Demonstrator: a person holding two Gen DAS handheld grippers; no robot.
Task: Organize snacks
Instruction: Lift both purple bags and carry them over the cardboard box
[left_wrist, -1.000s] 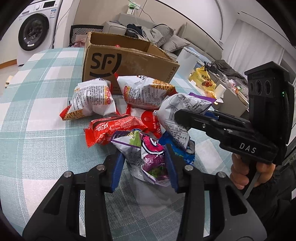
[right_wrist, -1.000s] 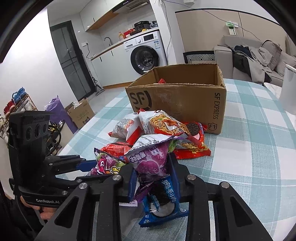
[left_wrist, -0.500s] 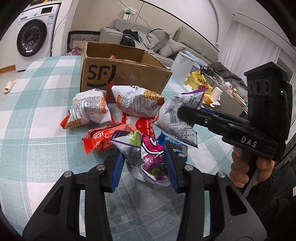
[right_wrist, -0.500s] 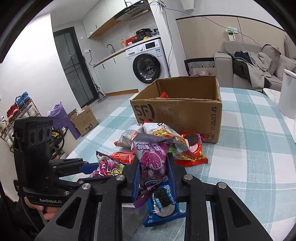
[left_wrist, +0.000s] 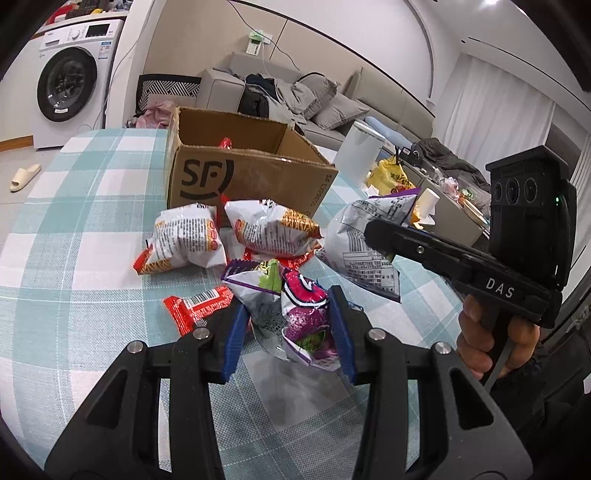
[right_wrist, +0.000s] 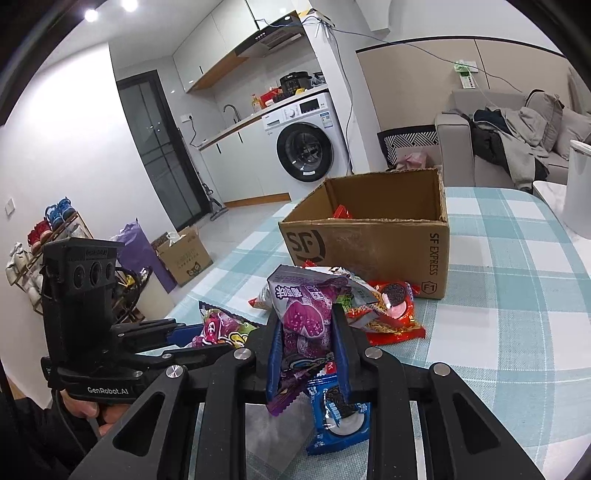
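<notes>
While both jaws clamp narrow, my left gripper (left_wrist: 286, 328) pinches a pink-purple snack bag (left_wrist: 301, 317), my right gripper (right_wrist: 306, 356) squeezes a purple chip bag (right_wrist: 304, 314), cardboard box (right_wrist: 373, 247) at twelve o'clock.

Left gripper (left_wrist: 288, 328) and right gripper (right_wrist: 308, 350) both clamped tight, angled downward, side by side

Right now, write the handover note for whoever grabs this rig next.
Left claw: shut on the pink-and-purple snack bag, clear of the table.
Right claw: shut on the purple taro snack bag, also raised.
Cardboard box: open on the checked table, one red packet visible inside.
Left to do: drop both held bags in the box, then the blue cookie pack, red cookie pack and noodle bags.
</notes>
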